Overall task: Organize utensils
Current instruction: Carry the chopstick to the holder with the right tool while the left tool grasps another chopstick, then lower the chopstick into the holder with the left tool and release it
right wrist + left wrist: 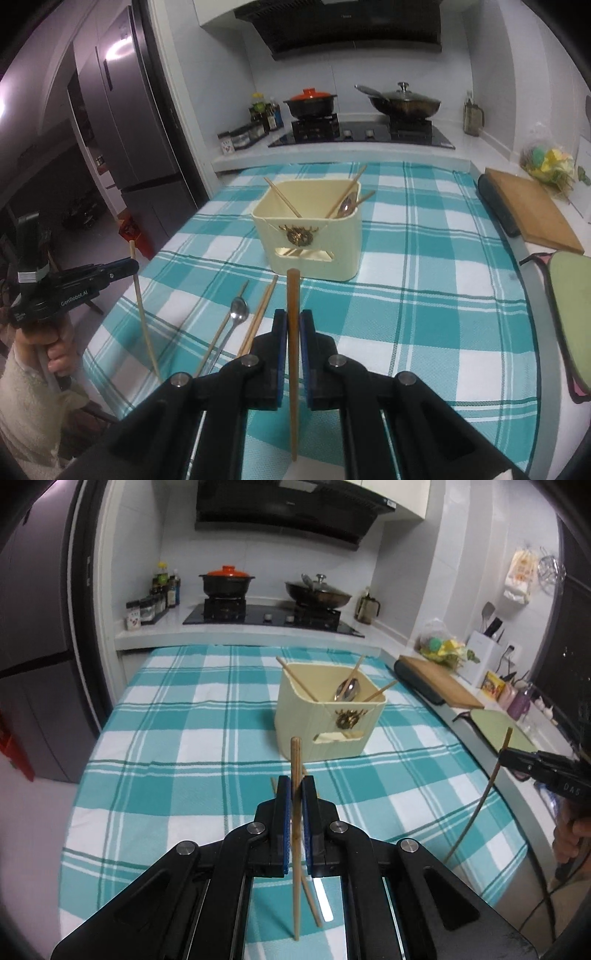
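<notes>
A cream utensil holder (328, 710) (308, 229) stands on the checked tablecloth with chopsticks and a spoon inside. My left gripper (296, 786) is shut on a wooden chopstick (295, 760), held upright above the cloth; it also shows in the right wrist view (129, 267). My right gripper (293, 319) is shut on a darker wooden chopstick (293, 291), upright just before the holder; it also shows in the left wrist view (517, 760). On the cloth lie a metal spoon (236, 317) and loose chopsticks (260, 314).
The teal checked tablecloth (177, 738) covers the table. Behind it is a stove (273, 614) with two pots. A wooden cutting board (532, 210) and a green mat (569, 291) lie on the right counter. A fridge (125, 122) stands left.
</notes>
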`<state>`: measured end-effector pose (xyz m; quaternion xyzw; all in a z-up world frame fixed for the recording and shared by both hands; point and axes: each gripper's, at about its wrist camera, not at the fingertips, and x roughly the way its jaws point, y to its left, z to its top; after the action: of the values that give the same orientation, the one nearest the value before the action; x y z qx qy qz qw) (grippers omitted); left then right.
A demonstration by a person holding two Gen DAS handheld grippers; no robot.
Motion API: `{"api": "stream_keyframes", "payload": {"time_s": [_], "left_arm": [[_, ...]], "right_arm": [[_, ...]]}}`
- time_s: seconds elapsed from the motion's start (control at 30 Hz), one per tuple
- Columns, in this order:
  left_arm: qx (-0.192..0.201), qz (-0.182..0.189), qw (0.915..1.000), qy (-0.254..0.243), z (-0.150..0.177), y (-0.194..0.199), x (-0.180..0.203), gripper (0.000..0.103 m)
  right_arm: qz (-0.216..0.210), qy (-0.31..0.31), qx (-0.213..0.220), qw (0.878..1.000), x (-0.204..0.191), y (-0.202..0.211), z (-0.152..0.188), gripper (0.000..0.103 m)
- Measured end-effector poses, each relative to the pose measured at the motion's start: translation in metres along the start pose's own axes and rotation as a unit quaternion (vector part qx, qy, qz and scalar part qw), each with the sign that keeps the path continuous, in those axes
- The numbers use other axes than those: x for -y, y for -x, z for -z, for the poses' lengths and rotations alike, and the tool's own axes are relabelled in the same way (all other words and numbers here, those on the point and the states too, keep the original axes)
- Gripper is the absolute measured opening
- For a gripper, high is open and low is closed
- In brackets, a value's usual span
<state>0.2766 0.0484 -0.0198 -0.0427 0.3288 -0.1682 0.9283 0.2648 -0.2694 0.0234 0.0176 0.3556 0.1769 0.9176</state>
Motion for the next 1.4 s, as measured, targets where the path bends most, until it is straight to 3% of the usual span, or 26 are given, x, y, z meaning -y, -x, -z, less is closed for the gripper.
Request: {"api": "stream_keyframes", "payload": {"time_s": [0.2,0.4,1.4], "left_arm": [[0.024,0.007,0.9997,0.009,-0.003,0.017,0.003,0.004],[0.041,0.009,0.9991,0.002,-0.009,0.031,0.008,0.004],[0.073,0.009,0.9973,-0.008,-0.044,0.039,0.008,0.004]], "right_arm": [[0.022,0.03,0.058,0.998,-0.016,0.034,0.002,0.007],[0.025,0.032,0.088,0.995,-0.023,0.046,-0.002,0.007],[0.039,0.021,0.117,0.992,-0.009,0.041,-0.033,0.007]]}}
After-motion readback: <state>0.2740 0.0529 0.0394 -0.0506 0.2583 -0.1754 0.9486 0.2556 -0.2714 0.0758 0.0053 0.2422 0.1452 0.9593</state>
